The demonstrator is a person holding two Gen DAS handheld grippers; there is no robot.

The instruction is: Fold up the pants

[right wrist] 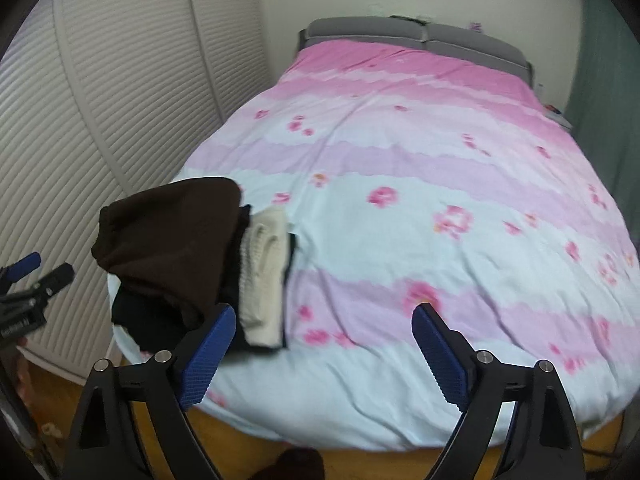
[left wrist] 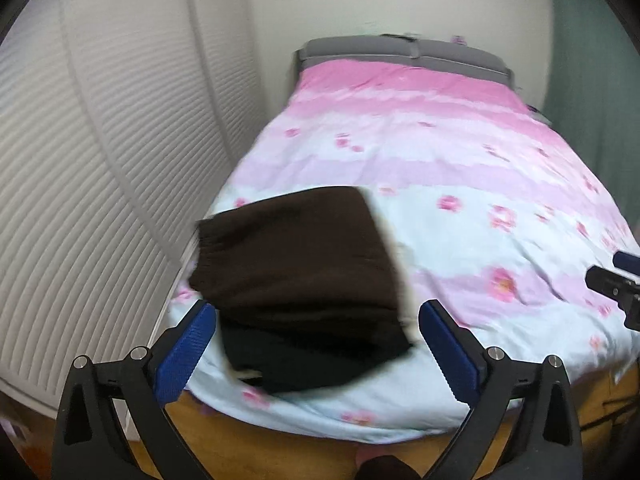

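Pants (left wrist: pixel 296 264), dark brown and folded into a flat rectangle, are lying on top of a small stack of clothes at the near left corner of the bed (left wrist: pixel 460 216), close to the slatted white doors (left wrist: pixel 100 168). Beneath the brown pants, a black garment (left wrist: pixel 304 364) is showing at the front of the stack, and in the right wrist view a cream knitted piece (right wrist: pixel 264 276) is seen sticking out along the stack's right side. The bed is being covered by a quilt with pink, lilac and pale blue bands and pink flowers, with a grey headboard (left wrist: pixel 404 54) standing against the far wall. The left gripper (left wrist: pixel 316 352) is being held wide open above the near edge of the stack, its 2 blue pads (left wrist: pixel 182 356) apart from the fabric and nothing being gripped between them. The right gripper (right wrist: pixel 324 354) is also being held wide open, over the bare quilt to the right of the stack, with nothing between its pads (right wrist: pixel 438 354). Each gripper is being glimpsed at the edge of the other's view. Wooden floor (left wrist: pixel 248 436) is showing below the foot of the bed. Both views are slightly blurred.
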